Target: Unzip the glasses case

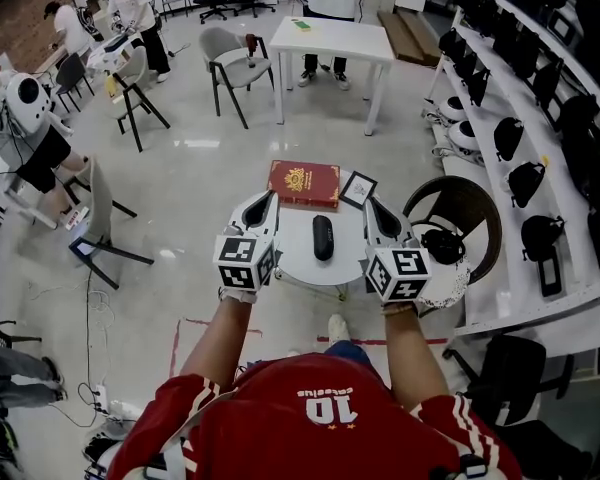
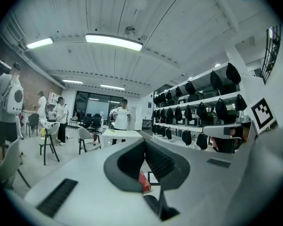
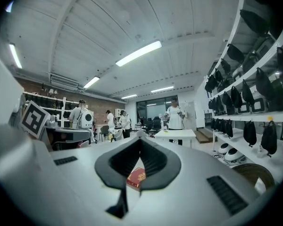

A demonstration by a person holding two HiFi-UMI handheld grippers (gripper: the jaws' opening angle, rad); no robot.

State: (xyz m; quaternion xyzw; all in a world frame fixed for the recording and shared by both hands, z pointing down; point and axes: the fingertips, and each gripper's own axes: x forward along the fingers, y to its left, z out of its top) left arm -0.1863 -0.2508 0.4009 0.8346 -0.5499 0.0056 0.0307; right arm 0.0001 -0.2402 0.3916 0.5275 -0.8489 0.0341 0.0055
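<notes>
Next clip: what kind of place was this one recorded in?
Probably a shared lab or workshop rather than a home. Long wall shelves are lined with black bags, a white table and office chairs stand on a bare polished floor, and another person wears a white backpack unit.

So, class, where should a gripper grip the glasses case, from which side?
Probably across its narrow width at the near end, from above: the case lies flat on the table, long axis pointing away from the person, both long sides free.
</notes>
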